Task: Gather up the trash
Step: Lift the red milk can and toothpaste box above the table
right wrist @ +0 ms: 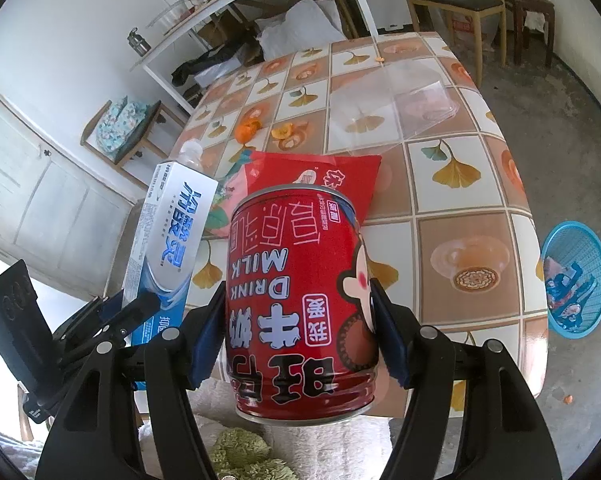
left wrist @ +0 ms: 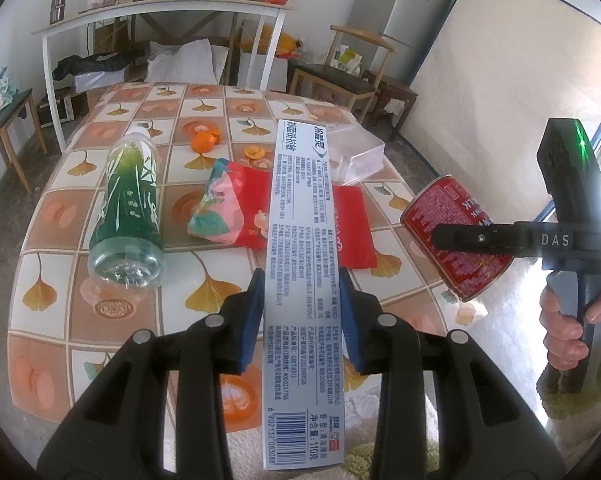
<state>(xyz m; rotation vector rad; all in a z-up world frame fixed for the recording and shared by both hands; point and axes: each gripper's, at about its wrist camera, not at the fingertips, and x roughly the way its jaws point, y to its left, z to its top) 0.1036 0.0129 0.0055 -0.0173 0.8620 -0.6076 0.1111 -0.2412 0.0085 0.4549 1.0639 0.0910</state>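
Observation:
My left gripper (left wrist: 302, 312) is shut on a long white toothpaste box (left wrist: 300, 272), held above the near edge of the tiled table (left wrist: 60, 308). The same toothpaste box (right wrist: 168, 248) shows at the left of the right wrist view. My right gripper (right wrist: 296, 332) is shut on a red milk can (right wrist: 300, 304), upside down between the blue pads. That red milk can (left wrist: 456, 236) also hangs at the right of the left wrist view. On the table lie a green bottle (left wrist: 130, 208), a red snack bag (left wrist: 352, 232), a floral wrapper (left wrist: 216, 204) and orange peel (left wrist: 204, 142).
A clear plastic box (left wrist: 352, 156) sits behind the red bag. A blue basket (right wrist: 576, 280) with some trash in it stands on the floor right of the table. Chairs (left wrist: 340, 76) and a white shelf (left wrist: 160, 20) stand behind the table. A hand (left wrist: 568, 320) holds the right gripper's handle.

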